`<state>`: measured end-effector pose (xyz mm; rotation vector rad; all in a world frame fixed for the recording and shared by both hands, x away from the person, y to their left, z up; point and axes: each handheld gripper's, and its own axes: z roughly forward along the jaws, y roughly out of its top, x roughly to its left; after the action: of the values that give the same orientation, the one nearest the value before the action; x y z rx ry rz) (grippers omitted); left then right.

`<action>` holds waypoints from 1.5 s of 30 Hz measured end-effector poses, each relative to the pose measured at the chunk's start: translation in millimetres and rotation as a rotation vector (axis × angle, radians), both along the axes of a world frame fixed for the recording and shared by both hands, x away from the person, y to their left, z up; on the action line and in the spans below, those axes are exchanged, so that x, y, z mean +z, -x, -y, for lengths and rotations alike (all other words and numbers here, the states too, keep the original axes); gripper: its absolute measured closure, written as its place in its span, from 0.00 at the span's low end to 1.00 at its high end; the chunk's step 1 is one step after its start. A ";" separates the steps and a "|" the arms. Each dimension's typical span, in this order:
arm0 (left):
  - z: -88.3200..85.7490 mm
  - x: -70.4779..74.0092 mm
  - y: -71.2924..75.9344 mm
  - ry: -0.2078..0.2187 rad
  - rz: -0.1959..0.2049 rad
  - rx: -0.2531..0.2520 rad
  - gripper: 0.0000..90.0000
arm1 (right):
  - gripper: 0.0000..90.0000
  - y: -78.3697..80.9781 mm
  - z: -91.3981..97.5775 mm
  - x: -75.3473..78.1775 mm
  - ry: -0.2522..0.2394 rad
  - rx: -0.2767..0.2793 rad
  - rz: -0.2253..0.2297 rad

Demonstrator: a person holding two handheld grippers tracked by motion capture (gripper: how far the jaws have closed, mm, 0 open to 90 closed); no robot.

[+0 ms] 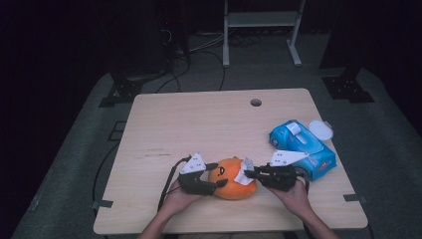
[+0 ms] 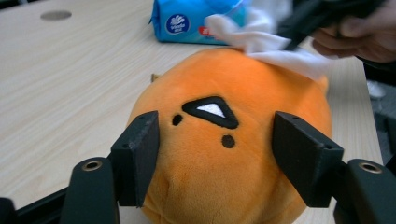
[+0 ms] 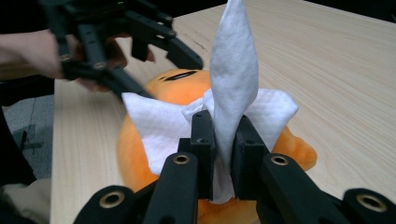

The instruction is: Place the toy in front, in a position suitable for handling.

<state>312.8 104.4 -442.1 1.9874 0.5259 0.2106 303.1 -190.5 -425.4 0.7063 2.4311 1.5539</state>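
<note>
An orange plush toy (image 1: 230,185) (image 2: 224,177) (image 3: 180,88) with a black-stitched face lies near the table's front edge. My left gripper (image 1: 217,175) (image 2: 217,154) has come in from the left, and its two black jaws press on the toy's sides. A white wipe (image 1: 244,172) (image 2: 275,44) (image 3: 233,70) lies draped over the toy's top right. My right gripper (image 1: 247,174) (image 3: 223,135) is shut on this wipe, and one corner stands up between its jaws.
A blue pack of wet wipes (image 1: 301,147) (image 2: 196,21) lies right of the toy, with a round white lid (image 1: 321,130) behind it. The wooden table (image 1: 199,124) has a cable hole (image 1: 256,102) near its far edge. Cables trail off the front edge.
</note>
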 end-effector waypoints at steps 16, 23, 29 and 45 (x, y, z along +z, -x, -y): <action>-2.8 -3.6 -11.2 0.031 -0.071 0.050 0.39 | 0.90 16.8 8.9 1.6 0.069 -0.005 0.048; -2.8 -3.9 -12.2 0.038 -0.065 0.065 0.38 | 0.90 27.8 -27.6 8.1 0.121 0.085 0.120; -9.6 6.0 -9.6 0.101 -0.038 0.047 0.20 | 0.90 16.2 -9.6 4.3 0.065 0.038 0.063; -5.6 -0.9 -6.5 0.000 -0.055 0.012 0.47 | 0.90 17.5 -19.9 9.2 0.100 0.038 0.105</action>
<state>319.3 110.0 -443.0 1.9947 0.5723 0.1638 285.5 -170.6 -416.2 0.5490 2.4383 1.4324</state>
